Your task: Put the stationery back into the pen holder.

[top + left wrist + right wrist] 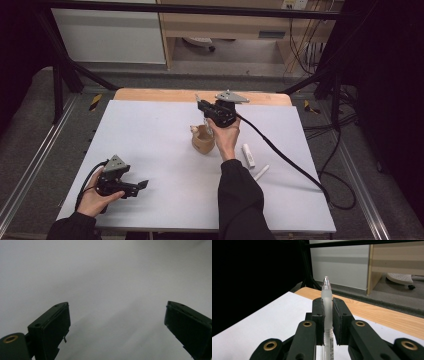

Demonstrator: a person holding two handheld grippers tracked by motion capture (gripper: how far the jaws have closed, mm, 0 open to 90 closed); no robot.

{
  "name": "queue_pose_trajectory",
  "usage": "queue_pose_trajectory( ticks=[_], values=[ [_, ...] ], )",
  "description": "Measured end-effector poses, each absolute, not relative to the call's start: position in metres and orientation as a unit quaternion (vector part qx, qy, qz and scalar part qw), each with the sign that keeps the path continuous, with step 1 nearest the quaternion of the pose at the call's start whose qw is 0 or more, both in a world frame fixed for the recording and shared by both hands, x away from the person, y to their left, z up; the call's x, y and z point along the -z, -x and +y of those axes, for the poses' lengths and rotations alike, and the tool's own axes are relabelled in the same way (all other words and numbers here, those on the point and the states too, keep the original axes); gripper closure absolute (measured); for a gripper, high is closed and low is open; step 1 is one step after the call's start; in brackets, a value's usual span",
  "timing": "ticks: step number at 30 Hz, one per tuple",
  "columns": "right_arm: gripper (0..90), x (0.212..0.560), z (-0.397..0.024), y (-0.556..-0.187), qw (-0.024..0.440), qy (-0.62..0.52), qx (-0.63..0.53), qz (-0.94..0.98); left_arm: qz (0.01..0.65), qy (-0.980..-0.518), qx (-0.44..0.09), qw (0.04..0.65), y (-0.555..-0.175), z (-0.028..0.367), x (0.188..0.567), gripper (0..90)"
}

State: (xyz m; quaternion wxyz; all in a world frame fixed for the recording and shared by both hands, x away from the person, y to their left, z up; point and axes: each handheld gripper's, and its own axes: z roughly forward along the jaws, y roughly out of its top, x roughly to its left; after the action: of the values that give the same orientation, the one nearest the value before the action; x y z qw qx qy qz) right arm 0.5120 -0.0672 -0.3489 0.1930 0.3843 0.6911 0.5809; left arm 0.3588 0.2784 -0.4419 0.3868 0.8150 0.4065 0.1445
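Clearly, a translucent white plastic pen [326, 302] is clamped between the pads of the right gripper [327, 306] above the tan wooden cup-shaped holder [202, 141] — a tilted descent could tip the holder. The left gripper [117, 320] is held wide open, empty, over the white table [165, 150].

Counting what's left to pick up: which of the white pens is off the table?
The pen clamped in the right gripper; the other two lie flat.
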Motion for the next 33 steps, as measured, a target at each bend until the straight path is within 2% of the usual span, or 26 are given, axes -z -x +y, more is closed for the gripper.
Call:
queue_pose_trajectory(
  ticks=[15, 33],
  values=[
    [80.9, 0.372, -0.057, -0.527, 0.186, -0.388, -0.577, 0.694, 0.407, -0.814, -0.143, 0.388, -0.359, 0.279, 0.442, 6.6],
    [80.9, 0.398, -0.061, -0.525, 0.175, -0.392, -0.573, 0.698, 0.407, -0.814, -0.144, 0.388, -0.359, 0.279, 0.442, 6.6]
  ],
)
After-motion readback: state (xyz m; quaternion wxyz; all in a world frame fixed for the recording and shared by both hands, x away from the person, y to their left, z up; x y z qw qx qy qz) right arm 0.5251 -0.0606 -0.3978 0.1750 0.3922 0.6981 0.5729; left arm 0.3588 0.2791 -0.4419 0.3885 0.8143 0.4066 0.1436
